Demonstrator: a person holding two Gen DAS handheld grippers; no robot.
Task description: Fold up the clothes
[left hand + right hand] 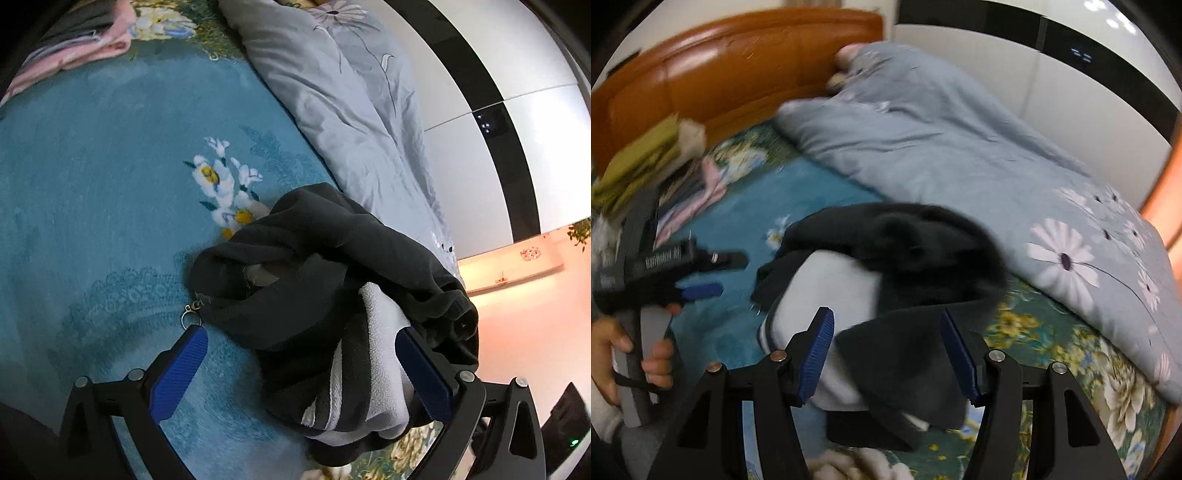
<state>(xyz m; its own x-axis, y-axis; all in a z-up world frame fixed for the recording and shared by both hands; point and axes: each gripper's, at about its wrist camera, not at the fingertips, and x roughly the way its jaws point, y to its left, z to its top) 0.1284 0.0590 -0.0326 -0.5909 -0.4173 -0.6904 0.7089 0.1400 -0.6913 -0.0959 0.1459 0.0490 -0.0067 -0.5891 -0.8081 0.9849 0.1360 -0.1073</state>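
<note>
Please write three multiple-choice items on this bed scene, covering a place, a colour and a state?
1. Where does the bunched dark grey garment with the white lining lie?
A. on the teal floral blanket
B. on the wooden headboard
C. on the floor

2. What colour are the ribbed pads on the gripper fingers?
A. red
B. blue
C. yellow

3. How does the right gripper stand?
A. shut on the garment
B. open, with cloth between its fingers
C. out of view

Key: 1 A, the teal floral blanket shows all round the garment. 2 B, both wrist views show blue pads. 3 B, the fingers stand wide apart either side of the cloth.
</note>
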